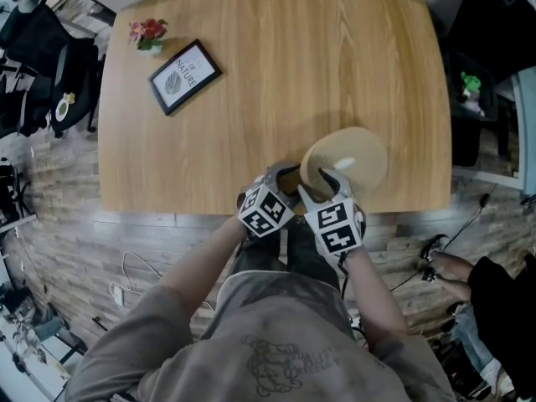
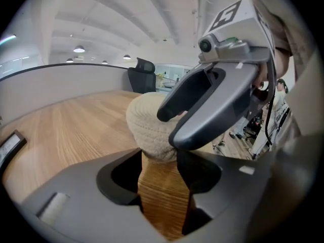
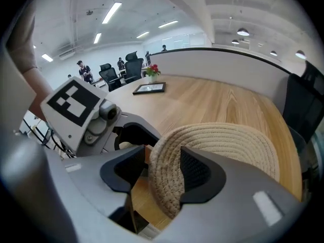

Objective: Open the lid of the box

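my right gripper (image 3: 162,175) pinches the rim of the round beige woven-rope lid (image 3: 228,140), tilted up; i'd lift slowly, keeping the grip firm. my left gripper (image 2: 159,168) gapes wide, empty, over the wooden worktop (image 2: 66,130).

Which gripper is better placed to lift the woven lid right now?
Right. The right gripper has the rim of the woven lid between its jaws; the left gripper is open with only table between them.

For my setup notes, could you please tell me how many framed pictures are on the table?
1. The framed picture lies near the table's far left corner, beside the flowers. The raised woven lid hides some of the near edge, where another could sit.
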